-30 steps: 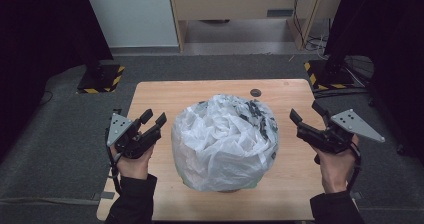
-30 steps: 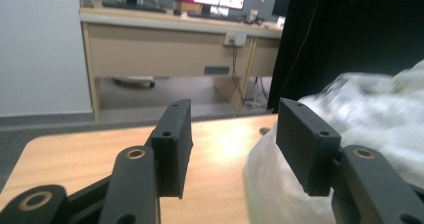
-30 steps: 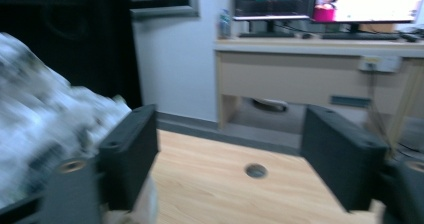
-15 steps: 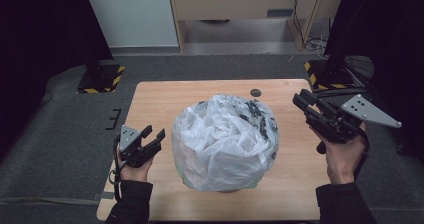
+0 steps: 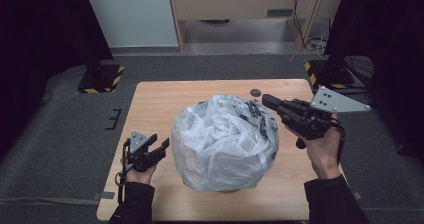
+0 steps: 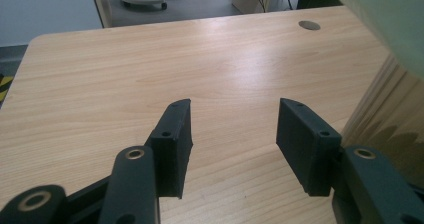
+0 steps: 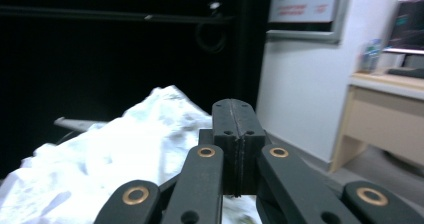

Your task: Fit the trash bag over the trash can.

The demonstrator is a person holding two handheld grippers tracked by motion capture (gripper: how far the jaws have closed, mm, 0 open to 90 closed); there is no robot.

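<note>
The right gripper (image 7: 234, 149) is showing its two black jaws pressed flat against each other in the right gripper view, pad to pad, having just been closing, with nothing caught between them. In the high view this right gripper (image 5: 268, 102) is hovering at the 2 o'clock edge of the white plastic bag (image 5: 225, 141), its tip just beside the crumpled top and pointing toward 9 o'clock; whether it is touching the plastic cannot be told. The grey three-cornered plate (image 5: 336, 100) is riding on top of it, and the person's right hand (image 5: 320, 146) is gripping it from below.

The left gripper (image 6: 232, 139) is holding its jaws apart, released, with bare wood showing between the pads. In the high view the left gripper (image 5: 161, 146) is sitting low at the bag's 9 o'clock side, near it but apart, held by the left hand (image 5: 137, 171).

The bag is standing as a rounded mound at the middle of the wooden table (image 5: 160, 99), with its ruffled opening facing up. A small dark round spot (image 5: 255, 91) is lying on the table at 1 o'clock from the bag.
</note>
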